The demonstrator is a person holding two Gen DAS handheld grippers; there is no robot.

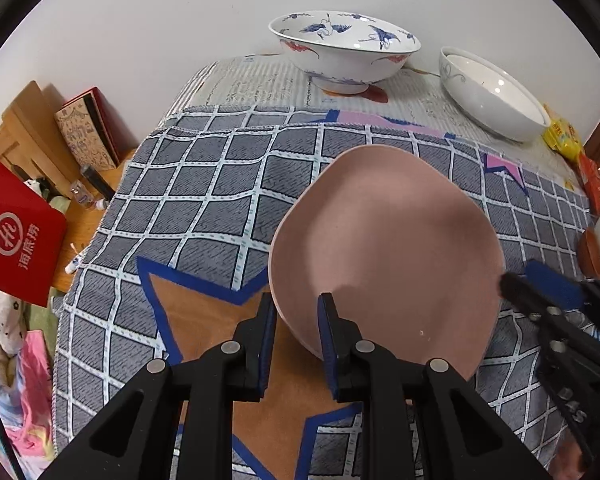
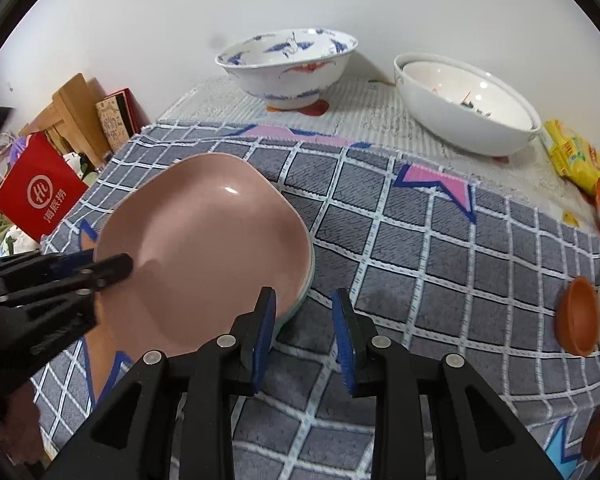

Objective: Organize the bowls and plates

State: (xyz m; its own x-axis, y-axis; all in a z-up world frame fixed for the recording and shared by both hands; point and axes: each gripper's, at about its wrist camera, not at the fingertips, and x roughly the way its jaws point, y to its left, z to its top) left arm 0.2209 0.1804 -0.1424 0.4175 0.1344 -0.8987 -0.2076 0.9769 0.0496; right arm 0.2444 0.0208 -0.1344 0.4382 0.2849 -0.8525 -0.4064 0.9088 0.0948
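Checkered cloth covers the tabletop (image 1: pixel 204 200); on it lies the pink plate (image 1: pixel 384 256). Our left tool (image 1: pixel 296 316) straddles its near rim, fingers apart, not yet clamped. Our right tool (image 2: pixel 305 312), also apart, waits beside the plate's right edge.

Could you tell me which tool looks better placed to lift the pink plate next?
Left. The left tool already straddles the pink plate's near rim, while the right tool sits open beside it over the checked cloth.
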